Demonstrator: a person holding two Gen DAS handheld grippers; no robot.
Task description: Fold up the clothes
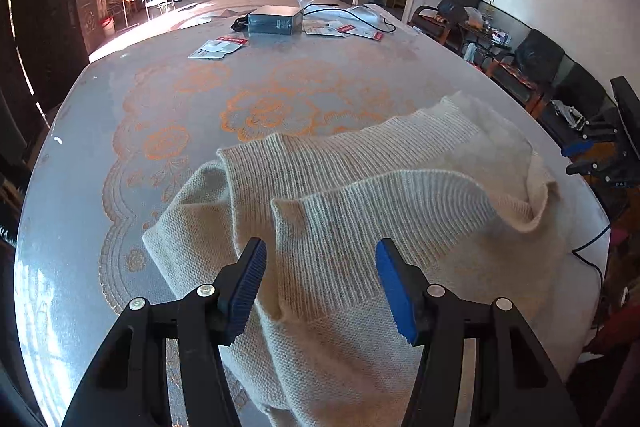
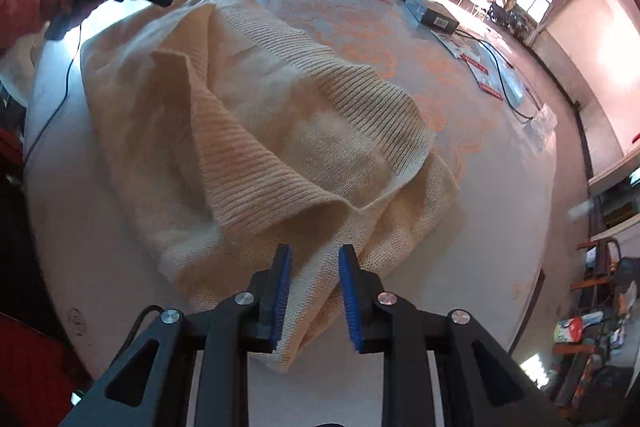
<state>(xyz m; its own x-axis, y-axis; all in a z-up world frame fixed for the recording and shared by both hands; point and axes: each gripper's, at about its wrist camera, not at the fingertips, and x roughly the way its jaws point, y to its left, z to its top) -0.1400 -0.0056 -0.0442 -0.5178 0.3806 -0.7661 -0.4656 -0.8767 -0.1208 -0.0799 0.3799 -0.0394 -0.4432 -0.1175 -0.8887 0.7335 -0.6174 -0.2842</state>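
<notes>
Roughly mid-fold is our read: the cream ribbed knit sweater [image 1: 332,227] lies bunched on the round surface [image 1: 120,131] with its orange floral cloth under clear film, ribbed bands doubled over the body and one loose flap curling up, so some layers are already turned over but the edges are not squared and no neat stack shows. We can't settle whether this is a garment partly folded or one just dropped in a heap; either way it is not a flat, tidy rectangle now. Left gripper [image 1: 320,283] hovers over the near sweater edge, fingers spread wide, nothing between them. Right gripper [image 2: 315,291] sits low over another edge, fingers at a narrower gap with knit lying under and between them, but the pads don't look pressed on it, so we call it not gripping. View differences: the left wrist view shows the grey box [image 1: 275,19] with black cable and the red-and-white leaflets [image 1: 218,47] at the far rim, plus black chairs [image 1: 536,63] along the wall. The right wrist view shows the sweater's whole spread, the raised flap, and a person's red sleeve [image 2: 28,7] holding the other gripper at far left.
</notes>
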